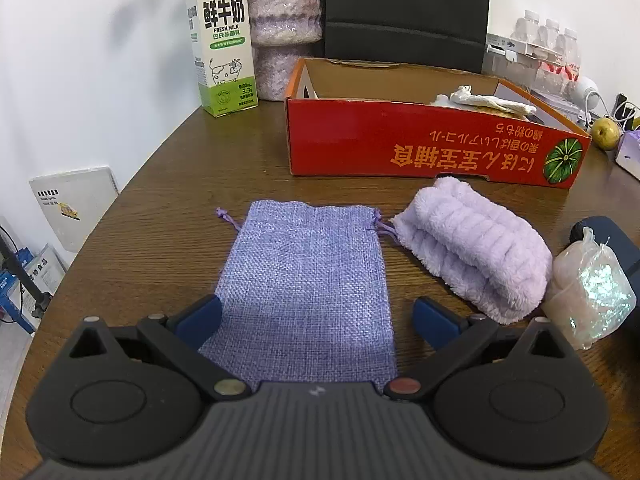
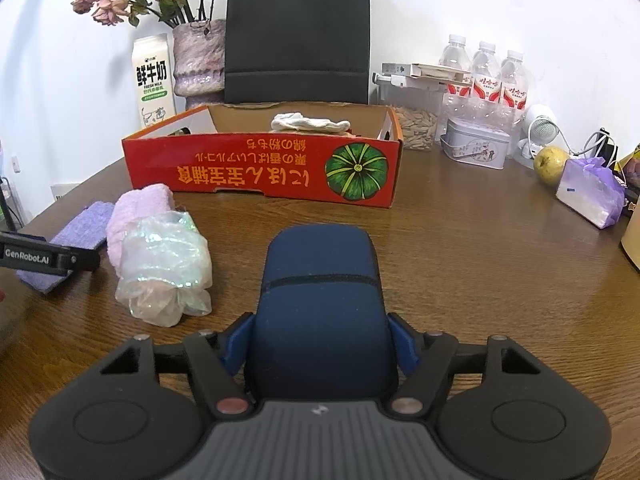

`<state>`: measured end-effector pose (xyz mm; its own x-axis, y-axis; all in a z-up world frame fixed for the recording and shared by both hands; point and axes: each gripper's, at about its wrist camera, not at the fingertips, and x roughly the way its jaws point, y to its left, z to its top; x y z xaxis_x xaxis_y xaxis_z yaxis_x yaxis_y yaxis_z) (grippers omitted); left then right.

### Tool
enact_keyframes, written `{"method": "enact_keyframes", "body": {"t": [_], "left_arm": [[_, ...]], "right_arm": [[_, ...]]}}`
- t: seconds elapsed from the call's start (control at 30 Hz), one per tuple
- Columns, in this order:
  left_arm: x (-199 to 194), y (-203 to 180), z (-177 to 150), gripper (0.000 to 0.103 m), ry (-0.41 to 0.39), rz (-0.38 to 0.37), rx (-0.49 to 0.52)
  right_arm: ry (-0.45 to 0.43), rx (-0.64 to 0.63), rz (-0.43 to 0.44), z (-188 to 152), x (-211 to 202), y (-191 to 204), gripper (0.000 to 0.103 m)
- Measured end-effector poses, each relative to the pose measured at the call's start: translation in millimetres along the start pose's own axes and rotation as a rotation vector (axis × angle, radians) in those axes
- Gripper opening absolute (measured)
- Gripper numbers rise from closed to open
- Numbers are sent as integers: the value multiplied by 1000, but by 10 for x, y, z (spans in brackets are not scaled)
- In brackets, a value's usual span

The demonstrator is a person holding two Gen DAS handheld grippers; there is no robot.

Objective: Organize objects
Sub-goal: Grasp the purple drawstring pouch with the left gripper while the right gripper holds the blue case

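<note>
A flat purple burlap pouch lies on the wooden table, and my left gripper hovers open over its near end, one finger on each side. To its right are a rolled lilac fluffy towel and a crinkly iridescent plastic bundle. My right gripper is shut on a navy zip case, with its blue pads against both sides of the case, which rests on the table. The open red cardboard box behind holds a white cloth. The towel, the bundle and the pouch show at the left of the right wrist view.
A milk carton, a fuzzy vase and a black paper bag stand behind the box. Water bottles, a tin, a pear and a purple-wrapped pack crowd the right. The table edge curves away at the left.
</note>
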<state>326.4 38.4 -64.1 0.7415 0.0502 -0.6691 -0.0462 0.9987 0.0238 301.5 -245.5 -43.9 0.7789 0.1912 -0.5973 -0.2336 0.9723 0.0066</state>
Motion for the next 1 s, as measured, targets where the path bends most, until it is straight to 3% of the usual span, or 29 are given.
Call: {"method": "enact_keyframes", "body": {"t": [0.1,0.17,0.27,0.37,0.5,0.57,0.67,0.8,1.0], "left_arm": [[-26,0,-15,100,-2,7,-3],[-79,5,-26,79,-13,-5,-4],[-162,-26,-51,58,-24,-18,12],[-245,-70,-106,49,-34,-33,29],[-281,-95,-136,62,-45,-39,24],[-307,-95,-130,91,-66,-32,23],[-371,-82,-104,103,-116,-6,20],[-291,-5,-45,103,-85,10,-1],[-18,92,35,103,28,-19,0]], "right_arm": [[-9,-1,0,-2,-16,6,67],[-13,-2,1,-5,-26,6,67],[-12,-6,10,-10,-35,18,67],[-10,-13,16,-16,-38,40,67],[-6,-15,18,-19,-35,47,67],[-3,-14,17,-18,-30,47,68],[1,-13,17,-20,-21,47,69],[8,-15,14,-21,-10,55,70],[12,-10,12,-15,2,58,71]]}}
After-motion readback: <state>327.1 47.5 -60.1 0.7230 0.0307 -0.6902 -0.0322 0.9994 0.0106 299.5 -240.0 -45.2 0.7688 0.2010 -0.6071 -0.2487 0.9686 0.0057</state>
